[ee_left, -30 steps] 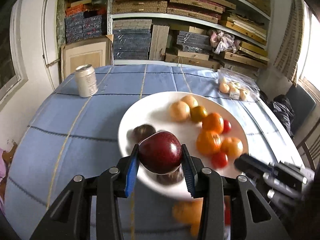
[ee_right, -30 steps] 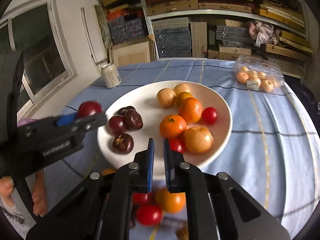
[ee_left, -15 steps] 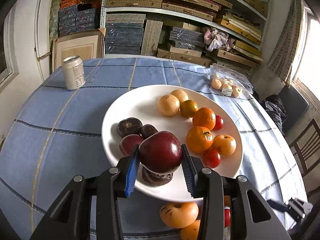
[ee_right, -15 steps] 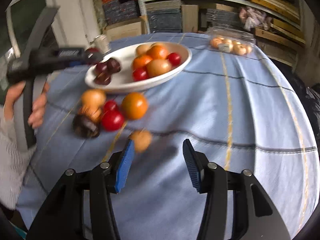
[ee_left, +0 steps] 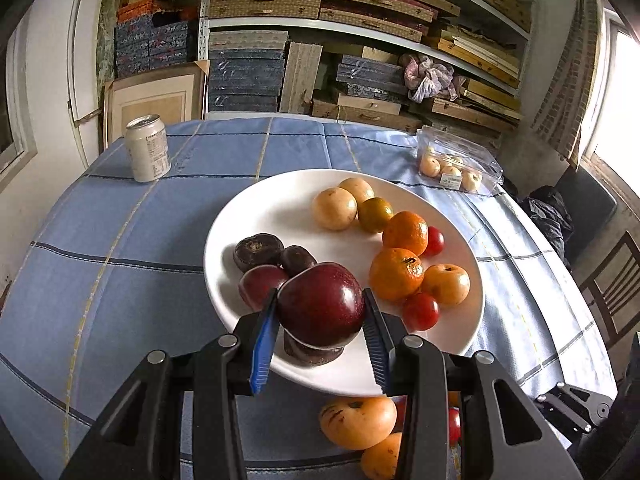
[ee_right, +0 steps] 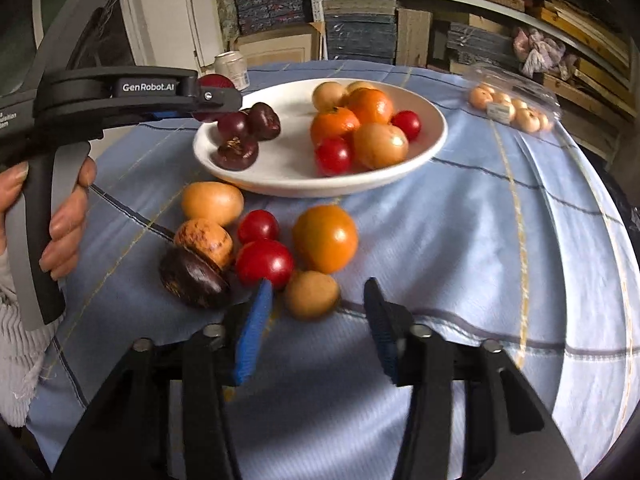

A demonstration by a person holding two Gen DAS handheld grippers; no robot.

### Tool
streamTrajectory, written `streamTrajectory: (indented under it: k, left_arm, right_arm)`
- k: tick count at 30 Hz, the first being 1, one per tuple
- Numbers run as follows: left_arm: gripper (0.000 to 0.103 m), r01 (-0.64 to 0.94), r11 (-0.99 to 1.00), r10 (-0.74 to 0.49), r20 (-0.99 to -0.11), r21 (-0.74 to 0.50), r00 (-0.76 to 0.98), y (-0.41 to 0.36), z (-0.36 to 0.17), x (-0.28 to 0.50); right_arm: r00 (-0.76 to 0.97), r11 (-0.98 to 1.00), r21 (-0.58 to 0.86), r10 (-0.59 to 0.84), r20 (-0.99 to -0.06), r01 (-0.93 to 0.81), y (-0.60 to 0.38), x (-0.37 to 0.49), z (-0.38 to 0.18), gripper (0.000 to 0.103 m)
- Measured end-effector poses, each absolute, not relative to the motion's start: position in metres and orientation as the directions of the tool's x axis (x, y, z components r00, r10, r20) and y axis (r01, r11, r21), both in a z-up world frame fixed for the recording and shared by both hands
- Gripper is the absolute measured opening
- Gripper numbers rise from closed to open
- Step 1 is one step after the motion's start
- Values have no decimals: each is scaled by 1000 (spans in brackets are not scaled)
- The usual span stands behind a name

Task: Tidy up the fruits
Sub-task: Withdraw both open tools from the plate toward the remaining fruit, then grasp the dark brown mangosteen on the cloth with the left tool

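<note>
My left gripper (ee_left: 320,312) is shut on a dark red plum (ee_left: 321,305) and holds it just above the near left rim of the white plate (ee_left: 280,200). The plate holds dark plums (ee_left: 258,246), oranges (ee_left: 396,274), tomatoes and yellow fruits. In the right wrist view the left gripper (ee_right: 214,98) with the plum hovers over the plate's (ee_right: 420,152) left side. My right gripper (ee_right: 316,300) is open and empty, low over the cloth, with a small tan fruit (ee_right: 312,294) between its fingers. Loose fruits lie just beyond it: a red tomato (ee_right: 264,262), an orange (ee_right: 325,238), a dark fruit (ee_right: 194,278).
A drink can (ee_left: 147,148) stands at the table's far left. A clear plastic box of small fruits (ee_left: 456,162) lies at the far right. Shelves of boxes fill the back wall. A chair (ee_left: 612,292) stands to the right of the table.
My right gripper opened, pulled back from the plate and dropped low behind the loose fruits. My left gripper carried the plum forward over the plate's near left part.
</note>
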State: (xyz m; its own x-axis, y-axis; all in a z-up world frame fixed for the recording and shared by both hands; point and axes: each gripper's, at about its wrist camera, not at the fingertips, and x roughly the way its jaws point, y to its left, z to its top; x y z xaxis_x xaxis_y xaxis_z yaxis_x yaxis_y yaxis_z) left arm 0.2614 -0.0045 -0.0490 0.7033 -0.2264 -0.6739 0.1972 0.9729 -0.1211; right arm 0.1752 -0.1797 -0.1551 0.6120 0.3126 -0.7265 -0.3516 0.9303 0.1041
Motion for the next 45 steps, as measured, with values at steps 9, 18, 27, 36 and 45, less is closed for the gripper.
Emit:
streamTrajectory:
  k: [9,18,27,36,45]
  left_arm:
    - [41,204,970,-239,-675,-133,698,-3,-49,264]
    - [41,168,985,-155,-661,-44,735,-15,-35,304]
    - [47,108,993,-116,-710,-56,694,0,-57,347]
    - [69,92,986,-162,-660,-139,733,23,-29,298]
    - [71,71,975,-195,-650,-213,734,50,-41,191]
  right_arm:
    - [645,922,128,351,-679,-366,-187,165,-136,29]
    - [742,943,85,307,-596,-321,-163,254,-84,29]
    - [728,944,121,315,-610,-307,-154,315,-105,41]
    - [780,931,250,359,-512,-265,-200,263,-76,56]
    - [866,932,301,314,-389,-203,-232,141,-90,74]
